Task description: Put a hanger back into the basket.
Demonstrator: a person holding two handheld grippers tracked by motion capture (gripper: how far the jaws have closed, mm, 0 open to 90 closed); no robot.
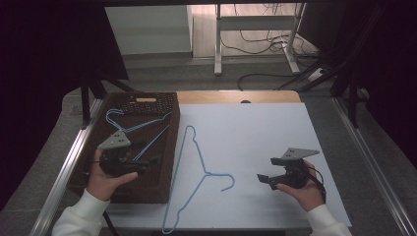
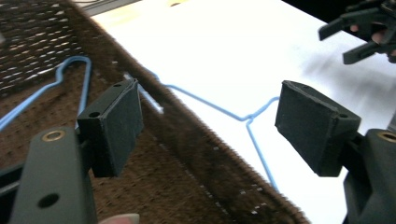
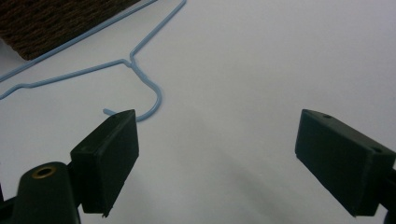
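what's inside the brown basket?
Blue wire hangers lie in the basket, at least two by their overlapping outlines. The left tool, jaws open, hovers over them and hides part of the pile, so the exact count is unclear.

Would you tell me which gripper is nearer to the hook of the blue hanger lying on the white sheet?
Right. The right gripper sits just beside the hook; the left gripper hovers over the brown basket.

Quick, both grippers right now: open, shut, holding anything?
Left gripper: open, holding nothing, over the brown woven tray.
Right gripper: open, holding nothing, near the hook of the blue hanger on the table.
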